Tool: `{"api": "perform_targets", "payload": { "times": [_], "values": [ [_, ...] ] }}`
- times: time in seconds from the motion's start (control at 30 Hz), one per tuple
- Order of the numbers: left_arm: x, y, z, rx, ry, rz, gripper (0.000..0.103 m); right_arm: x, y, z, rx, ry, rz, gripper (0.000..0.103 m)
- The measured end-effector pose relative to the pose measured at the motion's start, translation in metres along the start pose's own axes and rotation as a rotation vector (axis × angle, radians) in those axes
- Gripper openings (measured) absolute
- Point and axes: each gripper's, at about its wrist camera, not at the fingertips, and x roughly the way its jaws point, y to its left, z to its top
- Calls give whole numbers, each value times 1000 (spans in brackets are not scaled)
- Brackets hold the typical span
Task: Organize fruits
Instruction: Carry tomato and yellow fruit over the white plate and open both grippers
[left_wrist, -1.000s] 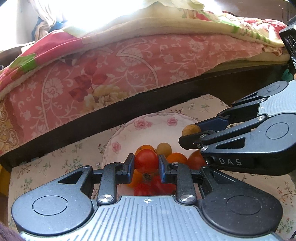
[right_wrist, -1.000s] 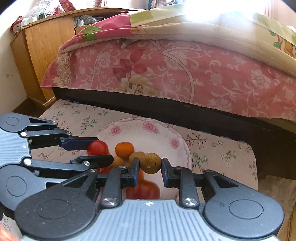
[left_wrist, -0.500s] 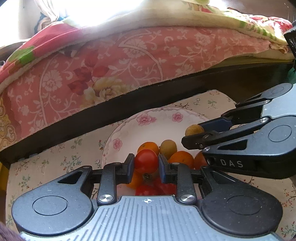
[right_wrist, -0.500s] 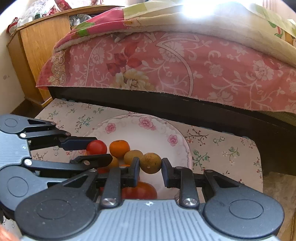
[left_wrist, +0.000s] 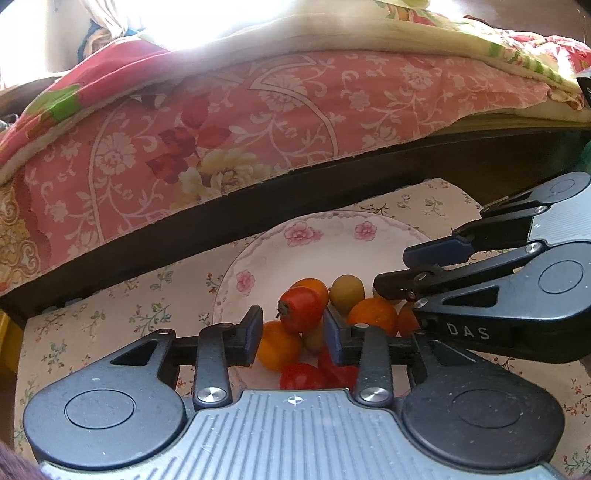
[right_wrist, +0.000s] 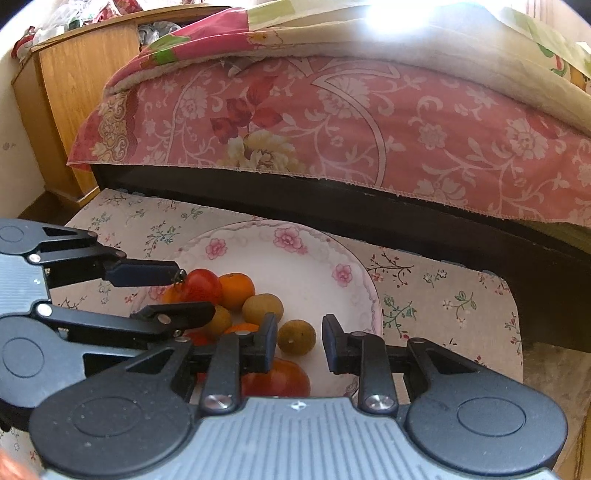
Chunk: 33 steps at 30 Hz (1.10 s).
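Note:
A white floral plate (left_wrist: 325, 247) (right_wrist: 314, 266) holds a pile of small fruits: red tomatoes, orange citrus and brown-green longans. My left gripper (left_wrist: 293, 326) is open just above the pile; a red tomato (left_wrist: 301, 310) (right_wrist: 201, 286) lies loose between its jaws, touching the right one. My right gripper (right_wrist: 299, 334) is open, and a brown longan (right_wrist: 296, 337) sits free between its jaws over the plate. A large tomato (right_wrist: 277, 380) lies under it. Each gripper shows in the other's view (left_wrist: 421, 275) (right_wrist: 177, 291).
The plate rests on a low table with a floral cloth (right_wrist: 443, 291) (left_wrist: 110, 314). A bed with a pink floral cover (right_wrist: 332, 122) overhangs the table's far edge. A wooden cabinet (right_wrist: 70, 85) stands at the left.
Both grippers have opened. The tomato and the longan were clamped before and now sit loose between the jaws, lower over the plate.

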Motion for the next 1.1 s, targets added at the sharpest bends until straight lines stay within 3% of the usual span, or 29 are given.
{"api": "perform_targets", "payload": {
  "times": [0.33, 0.77, 1.1],
  "values": [
    [-17, 2, -1, -10, -17, 24, 54, -12, 3, 3, 1, -25, 1, 35],
    [-48, -3, -2, -35, -29, 64, 75, -43, 9, -1, 15, -48, -21, 46],
    [-77, -2, -12, -75, -27, 93, 86, -71, 19, -7, 28, -71, -22, 49]
  ]
}}
